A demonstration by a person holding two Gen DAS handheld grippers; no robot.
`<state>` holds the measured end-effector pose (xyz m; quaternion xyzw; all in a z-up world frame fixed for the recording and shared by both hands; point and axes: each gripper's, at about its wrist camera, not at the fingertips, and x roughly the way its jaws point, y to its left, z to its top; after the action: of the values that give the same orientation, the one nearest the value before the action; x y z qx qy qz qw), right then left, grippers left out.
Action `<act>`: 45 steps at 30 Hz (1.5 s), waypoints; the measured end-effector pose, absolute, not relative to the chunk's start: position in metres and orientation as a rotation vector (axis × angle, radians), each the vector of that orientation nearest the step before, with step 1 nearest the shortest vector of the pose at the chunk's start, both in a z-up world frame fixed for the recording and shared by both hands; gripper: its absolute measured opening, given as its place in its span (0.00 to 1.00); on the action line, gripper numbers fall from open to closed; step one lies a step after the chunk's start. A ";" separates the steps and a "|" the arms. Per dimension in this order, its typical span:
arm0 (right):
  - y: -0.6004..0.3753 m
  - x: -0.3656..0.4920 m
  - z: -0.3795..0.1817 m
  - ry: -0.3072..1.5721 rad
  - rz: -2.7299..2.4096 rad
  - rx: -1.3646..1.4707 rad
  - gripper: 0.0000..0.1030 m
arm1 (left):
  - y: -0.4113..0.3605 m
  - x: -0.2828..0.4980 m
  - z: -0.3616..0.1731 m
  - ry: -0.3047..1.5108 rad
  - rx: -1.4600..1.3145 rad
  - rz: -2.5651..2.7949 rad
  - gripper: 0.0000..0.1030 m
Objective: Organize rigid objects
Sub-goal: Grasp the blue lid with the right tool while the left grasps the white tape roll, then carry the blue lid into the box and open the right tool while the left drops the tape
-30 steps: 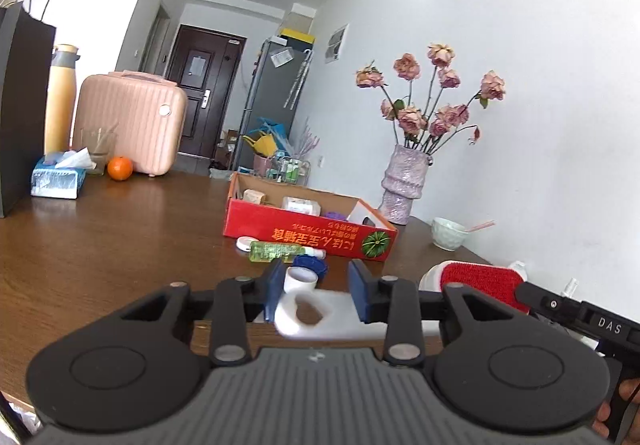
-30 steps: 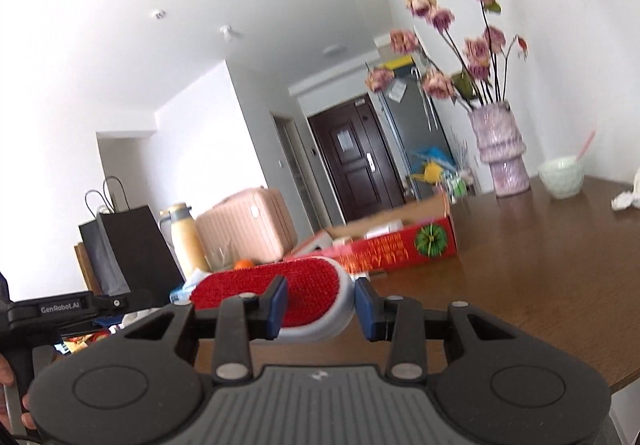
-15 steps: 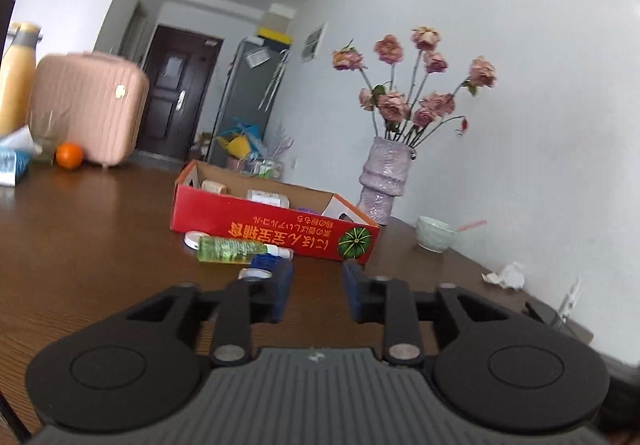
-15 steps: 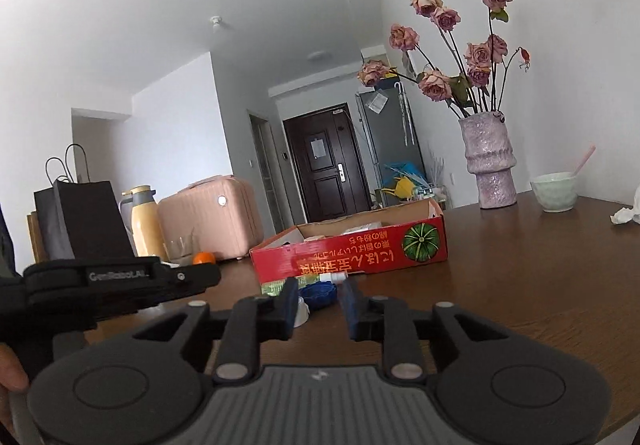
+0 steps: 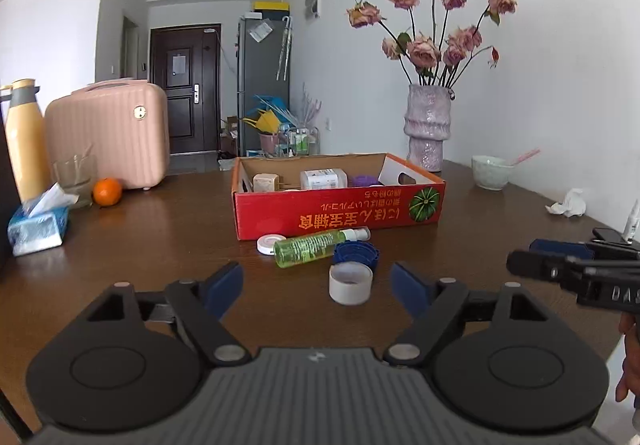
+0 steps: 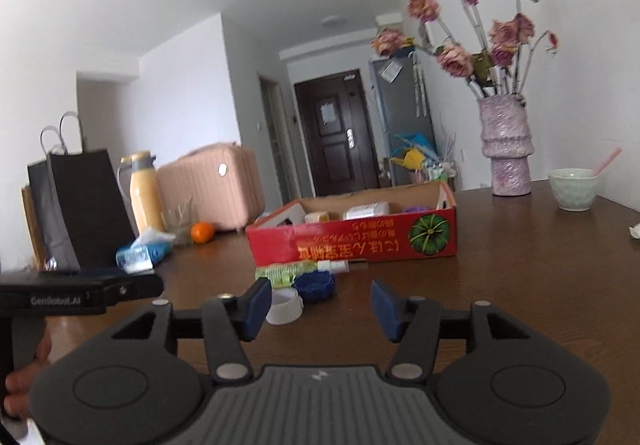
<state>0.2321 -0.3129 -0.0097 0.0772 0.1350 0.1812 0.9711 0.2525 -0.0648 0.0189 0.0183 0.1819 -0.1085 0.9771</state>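
- Centre of the left wrist view: a short white ring [image 5: 351, 282], smooth-walled and hollow, stands upright on the dark wooden table [image 5: 120, 245].
- Just behind it lies a blue ridged cap [image 5: 357, 253], and touching that a clear green bottle [image 5: 320, 246] on its side, white nozzle pointing right.
- Left of the bottle, a flat round white lid [image 5: 270, 244] sits against the foot of the red cardboard box [image 5: 340, 215].
- The box is open-topped, glossy printed front, with a tan block, a white jar and something purple inside.
- Left gripper [image 5: 316, 283] at lower centre: blue-padded jaws have just been opening and now stand wide, nothing between them, the ring lying ahead of the gap.
- Right gripper [image 6: 320, 305] in its own view: jaws have just been opening too, parted and empty; the ring [image 6: 284, 305] shows just beside the left pad, whether touching I cannot tell.
- Upper right: a bumpy lilac vase [image 5: 427, 127] of faded pink roses, a pale bowl [image 5: 492, 172] beside it.
- Far left: a ribbed pink suitcase [image 5: 108, 135], an orange [image 5: 107, 192], a tissue pack [image 5: 38, 227].
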 end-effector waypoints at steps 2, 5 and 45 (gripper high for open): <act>-0.306 0.249 -0.010 0.313 0.366 0.132 0.54 | -0.067 0.274 0.017 0.422 0.031 -0.253 0.81; -0.299 0.278 -0.008 0.378 0.358 0.115 0.54 | -0.074 0.308 0.004 0.521 0.016 -0.324 0.80; -0.283 0.281 0.049 0.389 0.348 -0.115 0.52 | -0.048 0.222 0.062 0.282 -0.015 -0.141 0.43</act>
<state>0.2809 -0.2828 0.0491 -0.0567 0.1920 0.1718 0.9646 0.2221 -0.0481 0.0624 -0.0074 0.1406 -0.0700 0.9876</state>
